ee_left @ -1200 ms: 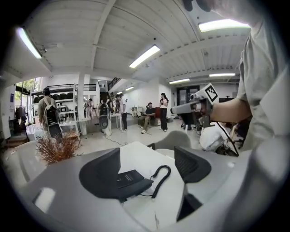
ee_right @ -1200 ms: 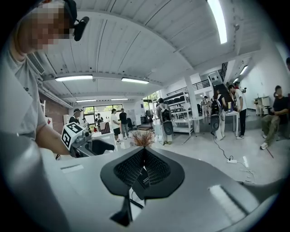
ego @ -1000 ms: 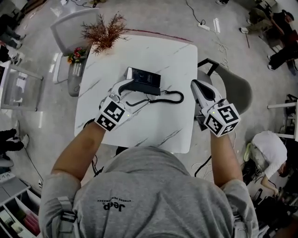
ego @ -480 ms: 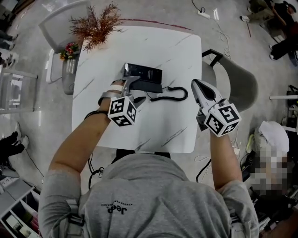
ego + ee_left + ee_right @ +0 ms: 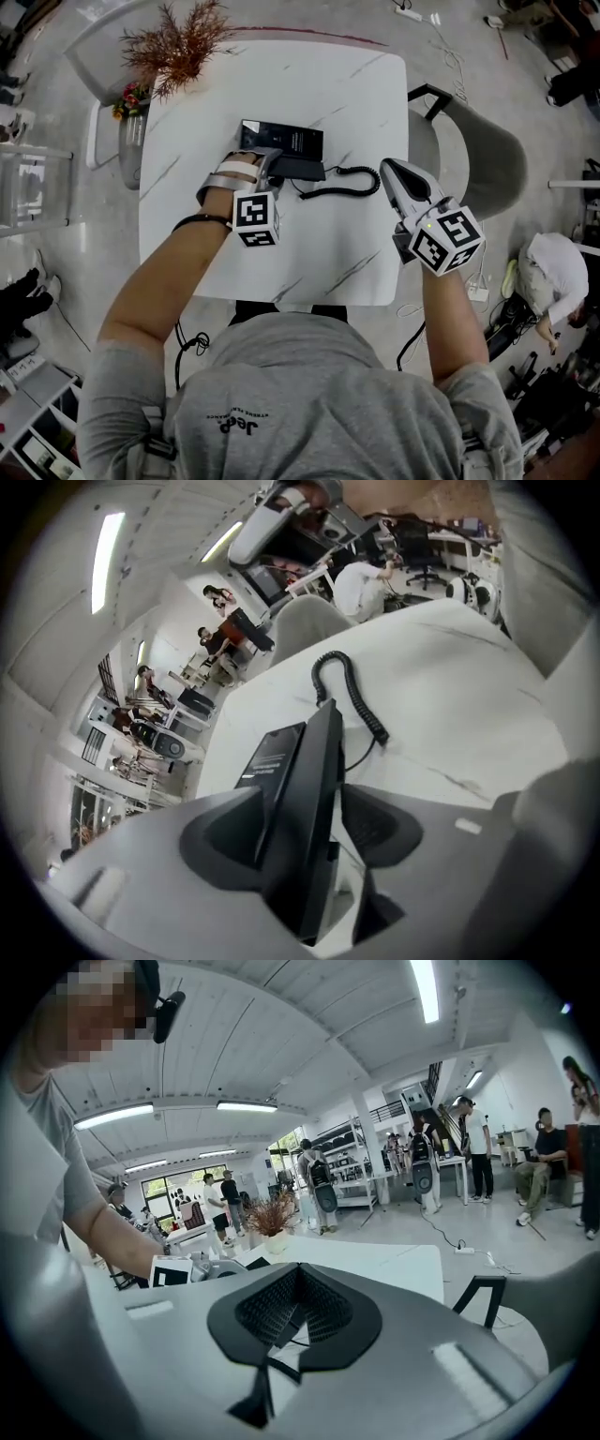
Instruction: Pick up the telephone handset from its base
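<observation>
We look steeply down on the table from the head; gripper views face each other low across it.

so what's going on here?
A person holds a gripper in each hand at a table. The left gripper has its fingers on either side of the handset, which lies on the base. The fingers have just been closing, but it isn't clear that they are clamped on it. The right gripper is shut and empty, above the table's right side.
</observation>
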Tool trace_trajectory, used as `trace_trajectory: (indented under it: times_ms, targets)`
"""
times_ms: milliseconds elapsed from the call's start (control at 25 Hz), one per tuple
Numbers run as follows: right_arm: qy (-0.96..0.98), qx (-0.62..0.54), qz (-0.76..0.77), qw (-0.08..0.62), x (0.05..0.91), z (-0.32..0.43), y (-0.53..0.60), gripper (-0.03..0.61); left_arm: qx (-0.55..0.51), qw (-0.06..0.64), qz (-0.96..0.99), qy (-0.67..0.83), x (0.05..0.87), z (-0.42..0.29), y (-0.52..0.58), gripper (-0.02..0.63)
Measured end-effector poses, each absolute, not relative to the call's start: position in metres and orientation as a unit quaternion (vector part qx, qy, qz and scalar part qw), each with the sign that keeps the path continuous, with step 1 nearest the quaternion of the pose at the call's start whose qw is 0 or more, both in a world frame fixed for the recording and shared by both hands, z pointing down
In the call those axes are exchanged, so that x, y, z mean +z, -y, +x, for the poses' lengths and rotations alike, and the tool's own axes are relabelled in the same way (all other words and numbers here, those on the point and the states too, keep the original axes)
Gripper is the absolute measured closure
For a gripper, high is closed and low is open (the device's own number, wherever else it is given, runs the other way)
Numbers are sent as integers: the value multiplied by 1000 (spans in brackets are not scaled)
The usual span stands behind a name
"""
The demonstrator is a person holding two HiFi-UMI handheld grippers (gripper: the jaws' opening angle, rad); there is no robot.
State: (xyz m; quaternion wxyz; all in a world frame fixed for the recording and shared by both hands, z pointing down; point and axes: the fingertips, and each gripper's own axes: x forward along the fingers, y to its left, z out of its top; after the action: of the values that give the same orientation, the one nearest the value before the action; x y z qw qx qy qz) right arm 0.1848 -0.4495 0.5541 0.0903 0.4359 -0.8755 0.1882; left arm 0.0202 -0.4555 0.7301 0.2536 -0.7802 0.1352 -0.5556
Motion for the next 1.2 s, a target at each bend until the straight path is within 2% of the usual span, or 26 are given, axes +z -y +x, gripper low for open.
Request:
trace_trajectory:
  times_ms: [80, 160, 240, 320, 600, 840, 960, 1200]
  targets:
    - [874, 192, 437, 90, 556, 187, 446, 574, -571, 288, -757, -134, 729, 18, 461, 392]
    - [873, 194, 439, 87, 555, 190, 444, 574, -575, 306, -749, -125, 724, 20, 461, 410]
    - [872, 195, 441, 84, 554, 192, 442, 574, -570, 297, -758, -106, 720, 23, 455, 474]
    - [872, 194, 443, 81, 551, 193, 440, 574, -561, 260, -780, -93, 714, 27, 447, 476]
    - [870, 182, 452, 72, 524, 200, 439, 574, -483, 50, -869, -96, 654, 41, 423, 476]
    - [873, 168, 455, 61, 490, 200, 436, 574, -405, -98, -904, -92, 605, 39, 408, 476]
    - [874, 159, 456, 57, 474, 199, 436, 574, -359, -141, -916, -110, 580, 31, 414, 476]
    - [880, 136, 453, 45, 436, 188, 435, 574, -269, -151, -936, -167, 506, 7, 433, 476]
